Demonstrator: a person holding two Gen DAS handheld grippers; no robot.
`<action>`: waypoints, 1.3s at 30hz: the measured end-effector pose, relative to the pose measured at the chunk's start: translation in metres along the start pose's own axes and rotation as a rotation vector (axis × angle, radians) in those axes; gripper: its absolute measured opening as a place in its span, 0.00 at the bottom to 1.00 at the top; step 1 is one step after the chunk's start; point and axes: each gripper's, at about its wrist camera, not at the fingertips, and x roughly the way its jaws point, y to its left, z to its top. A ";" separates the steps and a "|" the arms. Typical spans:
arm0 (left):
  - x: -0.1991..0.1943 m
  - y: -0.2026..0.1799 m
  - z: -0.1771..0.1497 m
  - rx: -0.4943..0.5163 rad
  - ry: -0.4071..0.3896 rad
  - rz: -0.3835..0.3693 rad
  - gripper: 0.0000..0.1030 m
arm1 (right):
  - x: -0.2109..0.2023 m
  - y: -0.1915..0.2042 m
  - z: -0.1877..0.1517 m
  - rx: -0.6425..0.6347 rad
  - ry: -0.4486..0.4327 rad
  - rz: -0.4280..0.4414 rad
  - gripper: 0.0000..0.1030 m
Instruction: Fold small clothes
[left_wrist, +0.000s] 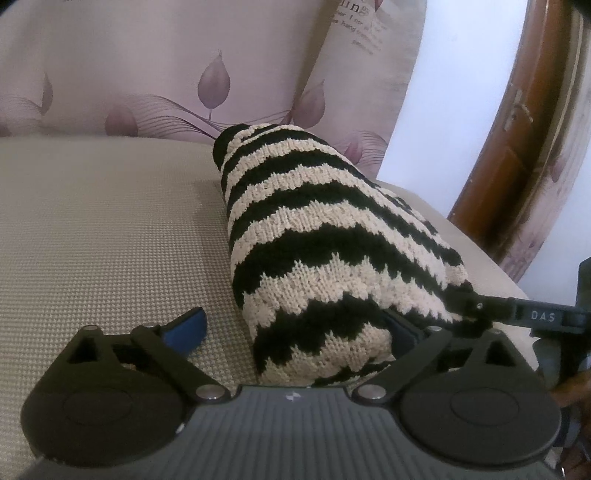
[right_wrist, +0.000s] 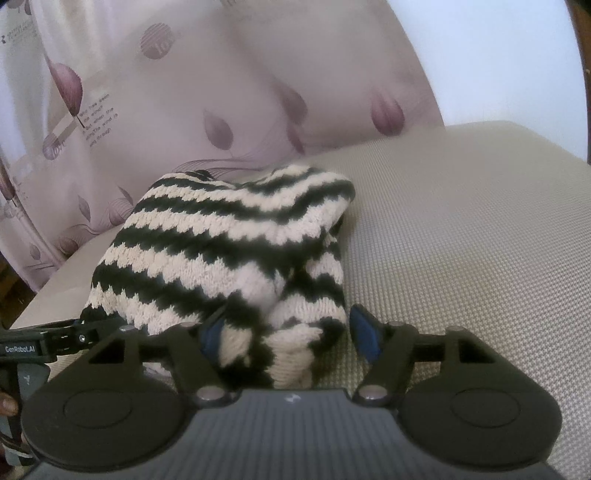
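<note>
While one zigzag-striped knit garment (left_wrist: 317, 236) lies bunched on the seat cushion (left_wrist: 110, 229), two grippers, left gripper (left_wrist: 295, 328) and right gripper (right_wrist: 288, 328), sit spread around its near end.

The knit garment (left_wrist: 325, 236) lies on the seat cushion (left_wrist: 110, 229), before the backrest (left_wrist: 147, 66).

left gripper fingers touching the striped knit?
Touching. Left wrist view: open left gripper straddles the striped knit, which presses onto its right finger; the left finger is clear.

Black-and-cream zigzag-striped knit garment (left_wrist: 325, 236) (right_wrist: 229, 251), bunched in a rounded heap on beige woven cushion (left_wrist: 110, 240).
</note>
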 end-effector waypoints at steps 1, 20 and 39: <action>0.000 0.000 0.000 0.001 -0.001 0.002 0.97 | 0.000 0.000 0.000 0.000 0.000 0.000 0.67; -0.022 0.008 0.071 0.026 -0.179 -0.203 0.87 | 0.001 -0.002 -0.001 0.004 0.004 0.025 0.72; 0.099 0.013 0.108 -0.072 0.002 -0.161 0.11 | 0.001 0.002 -0.004 -0.021 -0.003 0.024 0.77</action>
